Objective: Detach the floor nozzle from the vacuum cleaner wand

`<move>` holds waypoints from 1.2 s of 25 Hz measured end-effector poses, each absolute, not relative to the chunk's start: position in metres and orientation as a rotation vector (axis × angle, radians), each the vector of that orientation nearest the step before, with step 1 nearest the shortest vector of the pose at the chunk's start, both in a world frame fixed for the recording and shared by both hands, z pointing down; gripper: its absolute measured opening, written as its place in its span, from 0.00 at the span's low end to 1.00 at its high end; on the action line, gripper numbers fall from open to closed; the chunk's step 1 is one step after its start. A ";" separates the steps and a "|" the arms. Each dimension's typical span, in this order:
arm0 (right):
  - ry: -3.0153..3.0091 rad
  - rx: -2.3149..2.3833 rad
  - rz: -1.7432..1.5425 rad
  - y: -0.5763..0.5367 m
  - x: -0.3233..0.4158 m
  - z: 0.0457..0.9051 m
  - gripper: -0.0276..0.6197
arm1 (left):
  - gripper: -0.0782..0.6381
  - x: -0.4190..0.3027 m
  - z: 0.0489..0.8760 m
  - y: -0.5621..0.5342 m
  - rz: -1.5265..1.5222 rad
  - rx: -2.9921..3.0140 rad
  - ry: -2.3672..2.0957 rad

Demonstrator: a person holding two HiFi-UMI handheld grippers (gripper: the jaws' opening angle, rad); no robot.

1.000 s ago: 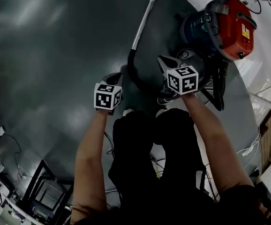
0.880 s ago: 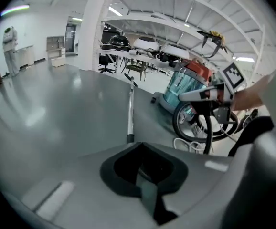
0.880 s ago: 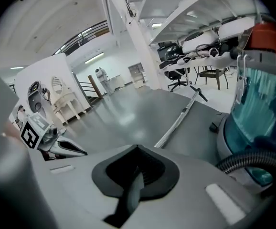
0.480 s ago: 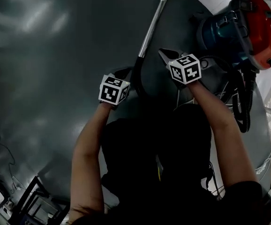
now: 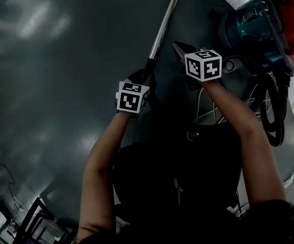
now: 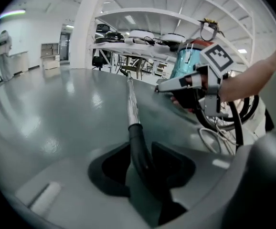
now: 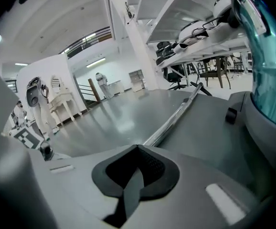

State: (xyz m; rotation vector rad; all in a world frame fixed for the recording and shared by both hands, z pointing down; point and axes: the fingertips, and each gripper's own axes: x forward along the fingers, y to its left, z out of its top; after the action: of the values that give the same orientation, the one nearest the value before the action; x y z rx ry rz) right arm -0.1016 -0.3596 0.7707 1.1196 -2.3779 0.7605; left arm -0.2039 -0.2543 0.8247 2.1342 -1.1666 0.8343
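The vacuum's metal wand (image 5: 162,27) lies on the grey floor and runs up out of the head view. Its black lower end (image 6: 137,144) sits between the parted jaws of my left gripper (image 5: 141,77). Those jaws have just been opening, and a gap shows beside the black piece. My right gripper (image 5: 178,46) hovers just right of the wand, shut with nothing in it. In the right gripper view the wand (image 7: 176,114) stretches away beyond the closed pads (image 7: 150,168). A small dark part at its far end is too small to tell. The left gripper view shows the right gripper (image 6: 159,87) beside the wand (image 6: 130,99).
The teal and red vacuum body (image 5: 261,27) stands at the right, close to my right arm. Its black hose (image 5: 275,111) and a pale cable (image 5: 208,118) loop on the floor below it. Shelves with chairs (image 6: 143,42) stand far behind. Grey floor (image 5: 60,85) spreads left.
Both grippers have gone down toward the wand. The left jaws, closed before, now stand apart around the wand's black end. The vacuum body has slid toward the picture's right edge.
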 end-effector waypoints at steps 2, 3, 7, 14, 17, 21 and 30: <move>-2.389 1.139 0.794 -0.360 -0.101 0.769 0.04 | 0.35 -0.199 0.831 -0.253 0.885 2.134 -1.183; -2.388 1.148 0.806 -0.358 -0.100 0.770 0.04 | 0.39 -0.197 0.836 -0.253 0.916 2.129 -1.192; -2.366 1.146 0.826 -0.346 -0.104 0.777 0.04 | 0.52 -0.193 0.854 -0.257 0.938 2.080 -1.210; -2.364 1.117 0.764 -0.336 -0.102 0.769 0.04 | 0.47 -0.183 0.868 -0.263 0.971 2.037 -1.260; -2.365 1.119 0.756 -0.333 -0.101 0.771 0.04 | 0.41 -0.188 0.869 -0.266 1.002 2.026 -1.300; -2.357 1.092 0.754 -0.325 -0.102 0.778 0.04 | 0.36 -0.189 0.870 -0.268 0.964 1.976 -1.284; -2.360 1.063 0.979 -0.321 -0.113 0.786 0.13 | 0.34 -0.188 0.843 -0.251 0.716 1.900 -1.206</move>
State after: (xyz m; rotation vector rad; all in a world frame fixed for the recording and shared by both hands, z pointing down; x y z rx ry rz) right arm -0.1131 -0.3206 0.7862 1.0628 -2.3597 0.9788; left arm -0.1878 -0.2514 0.8433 1.8998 -1.2060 0.7162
